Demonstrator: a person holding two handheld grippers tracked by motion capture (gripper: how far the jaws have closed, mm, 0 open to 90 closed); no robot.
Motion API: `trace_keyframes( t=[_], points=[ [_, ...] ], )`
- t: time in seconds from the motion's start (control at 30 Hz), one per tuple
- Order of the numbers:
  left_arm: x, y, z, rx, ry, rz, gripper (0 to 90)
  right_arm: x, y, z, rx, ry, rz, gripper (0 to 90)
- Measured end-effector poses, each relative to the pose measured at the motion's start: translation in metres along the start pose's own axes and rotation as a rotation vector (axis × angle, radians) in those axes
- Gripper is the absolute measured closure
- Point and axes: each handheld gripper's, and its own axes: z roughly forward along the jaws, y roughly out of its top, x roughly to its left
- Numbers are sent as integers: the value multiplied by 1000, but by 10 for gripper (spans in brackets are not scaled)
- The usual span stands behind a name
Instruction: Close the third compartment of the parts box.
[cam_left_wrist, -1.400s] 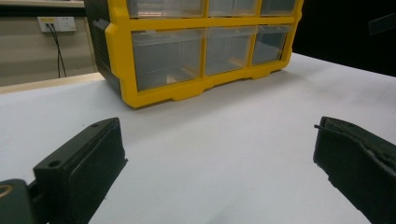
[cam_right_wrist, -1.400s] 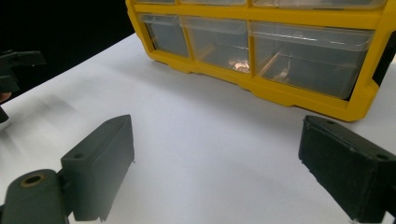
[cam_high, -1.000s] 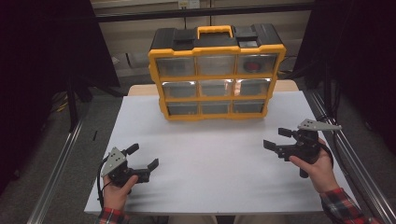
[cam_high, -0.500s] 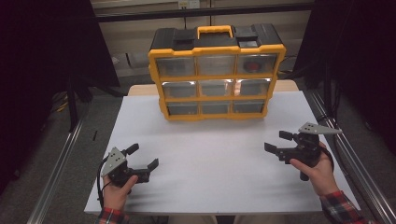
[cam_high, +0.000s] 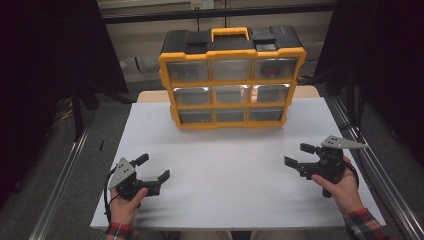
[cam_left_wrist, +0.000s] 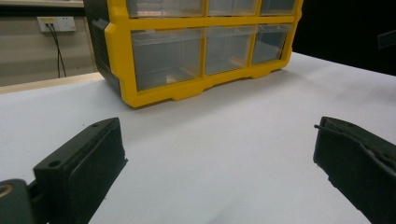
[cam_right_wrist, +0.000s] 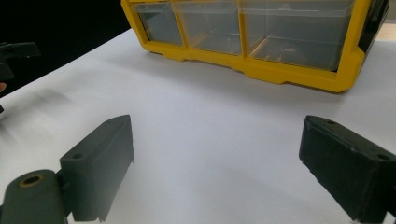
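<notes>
Left gripper (cam_high: 152, 167): jaws stood wide apart, holding nothing; low over the near-left part of the tabletop, gripped by the person's left hand (cam_high: 125, 205).
Right gripper (cam_high: 299, 155): jaws likewise spread and empty; near the right edge, in the right hand (cam_high: 342, 187), grey three-cornered plate on top.
Gap between jaws: bare white surface in both gripper views.
Tabletop (cam_high: 225, 165): white, both grippers well apart from each other.
Organizer case (cam_high: 232, 77): yellow and black, upright at the far middle, handle on top, nine clear drawers in three rows facing the person; well apart from both grippers.
Drawer contents: a dark reddish item in the top-right drawer; others could not be made out.
</notes>
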Motion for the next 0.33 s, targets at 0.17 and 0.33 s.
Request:
trace_keyframes(
  t=[0.17,0.33],
  points=[
    [0,0,-1,-1,2,0,19,1,-1,1,3,5,-13,95],
    [0,0,0,0,1,-4,19,0,-3,0,0,-4,-12,92]
  ],
)
